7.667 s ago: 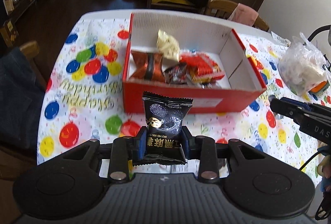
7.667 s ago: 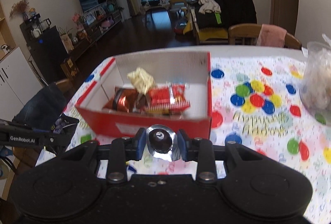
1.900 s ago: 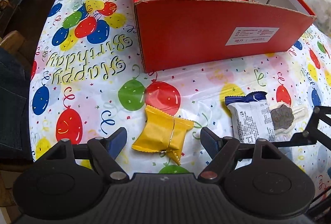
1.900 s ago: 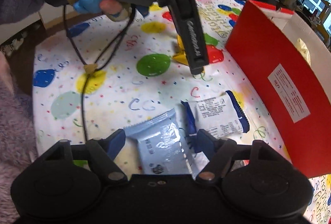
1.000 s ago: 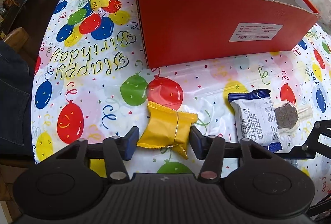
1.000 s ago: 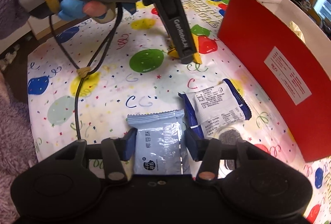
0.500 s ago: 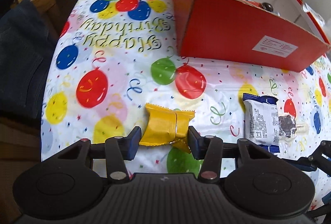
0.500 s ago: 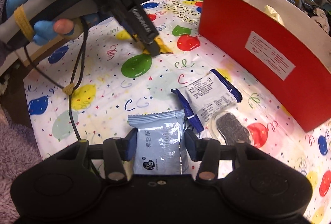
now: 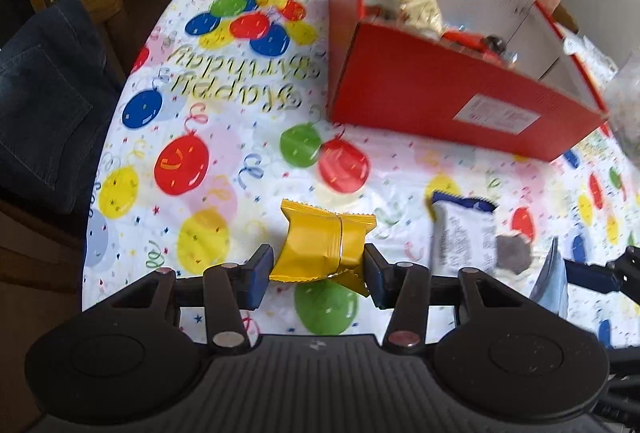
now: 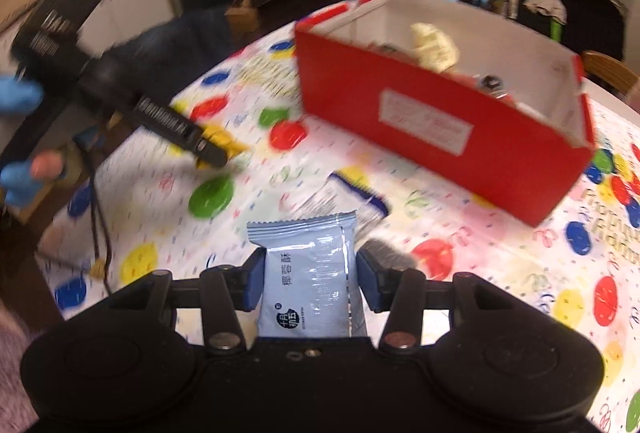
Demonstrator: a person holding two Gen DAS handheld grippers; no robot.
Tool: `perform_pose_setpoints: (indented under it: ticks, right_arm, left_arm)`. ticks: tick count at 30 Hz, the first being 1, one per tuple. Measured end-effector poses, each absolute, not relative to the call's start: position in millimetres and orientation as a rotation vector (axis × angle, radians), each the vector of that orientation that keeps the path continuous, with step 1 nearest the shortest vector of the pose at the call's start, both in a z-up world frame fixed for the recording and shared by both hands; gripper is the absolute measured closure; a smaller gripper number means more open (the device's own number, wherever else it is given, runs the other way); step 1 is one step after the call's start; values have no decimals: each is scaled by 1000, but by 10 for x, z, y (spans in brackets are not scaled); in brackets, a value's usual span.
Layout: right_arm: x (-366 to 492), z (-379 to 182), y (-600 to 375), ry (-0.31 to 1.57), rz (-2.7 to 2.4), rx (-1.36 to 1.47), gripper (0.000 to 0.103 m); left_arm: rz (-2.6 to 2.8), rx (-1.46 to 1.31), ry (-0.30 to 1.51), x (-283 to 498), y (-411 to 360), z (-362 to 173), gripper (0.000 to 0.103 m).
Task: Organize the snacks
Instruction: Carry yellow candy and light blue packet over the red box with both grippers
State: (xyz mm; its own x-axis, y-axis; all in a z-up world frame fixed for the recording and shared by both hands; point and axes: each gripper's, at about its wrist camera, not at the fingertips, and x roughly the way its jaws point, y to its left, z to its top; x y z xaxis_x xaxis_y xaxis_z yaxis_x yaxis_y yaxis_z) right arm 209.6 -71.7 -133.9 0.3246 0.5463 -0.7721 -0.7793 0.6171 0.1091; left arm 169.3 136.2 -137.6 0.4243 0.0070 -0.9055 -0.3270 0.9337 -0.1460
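Observation:
My left gripper (image 9: 318,265) is shut on a yellow snack packet (image 9: 320,245), held clear above the balloon-print tablecloth (image 9: 224,137). My right gripper (image 10: 310,279) is shut on a pale blue snack packet (image 10: 310,273), also lifted off the cloth. The red cardboard box (image 9: 448,101) with white inner walls stands beyond, holding a cream wrapped snack (image 9: 418,3) and several other snacks. A white and dark blue cookie packet (image 9: 464,237) lies on the cloth between the grippers. In the right wrist view the box (image 10: 432,125) is at upper right and the left gripper (image 10: 200,147) at left, yellow packet in its tip.
A clear plastic bag (image 9: 626,101) sits at the right table edge. A chair draped with dark jeans (image 9: 44,97) stands at the left. A blue-gloved hand (image 10: 20,137) holds the left gripper's handle, with a cable (image 10: 98,209) hanging over the cloth.
Both grippers have risen from the tablecloth with their packets. Both wrists have rolled, and the red box sits more central in each view.

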Motion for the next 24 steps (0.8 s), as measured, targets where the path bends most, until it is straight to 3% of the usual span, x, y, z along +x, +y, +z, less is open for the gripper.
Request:
perform_pose_setpoints:
  ticks: [24]
  right_arm:
    - [3119,-666,-1005,758,630,-40,57]
  left_arm:
    - [143,-286,953,2249,1110,-587,55]
